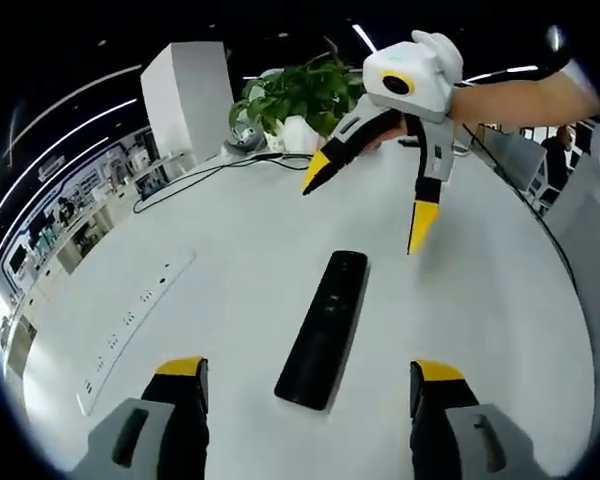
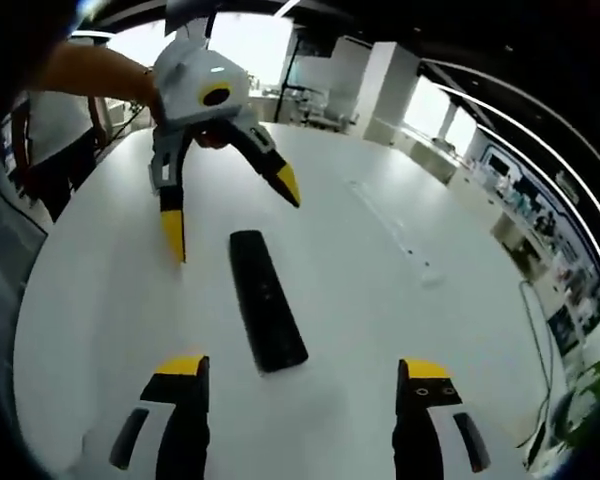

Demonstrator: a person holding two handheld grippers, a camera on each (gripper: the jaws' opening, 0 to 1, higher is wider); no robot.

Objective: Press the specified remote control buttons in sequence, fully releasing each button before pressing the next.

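On the left side of the left gripper view, a long flat white strip with little marks (image 1: 130, 325) lies on the white desk (image 1: 250, 260), at about 9 o'clock from the black remote (image 1: 323, 329). The remote lies flat in the middle of the desk, buttons up, with nothing touching it. The left hand-held gripper (image 1: 310, 385) comes up from 6 o'clock, and its two yellow-tipped jaws stand wide apart, one on each side of the remote's near end, holding nothing. At 12 o'clock, far back, sit a green plant (image 1: 300, 95) in a white pot and a tall white box (image 1: 188, 100). At about 1 o'clock, the right hand-held gripper (image 1: 365, 205) hangs over the far end of the remote with its jaws spread open and empty. In the right gripper view, the left hand-held gripper (image 2: 230, 215) is at 11 o'clock, open, just above the far end of the remote (image 2: 267, 300), and the right hand-held gripper (image 2: 300, 385) at 6 o'clock is open too. The remote looks light, hard and stiff, and its smooth shell may slide on the slick desk. I think it is best to hold it by its two long sides near one end, so the buttons stay free, and then press down softly with one jaw tip.
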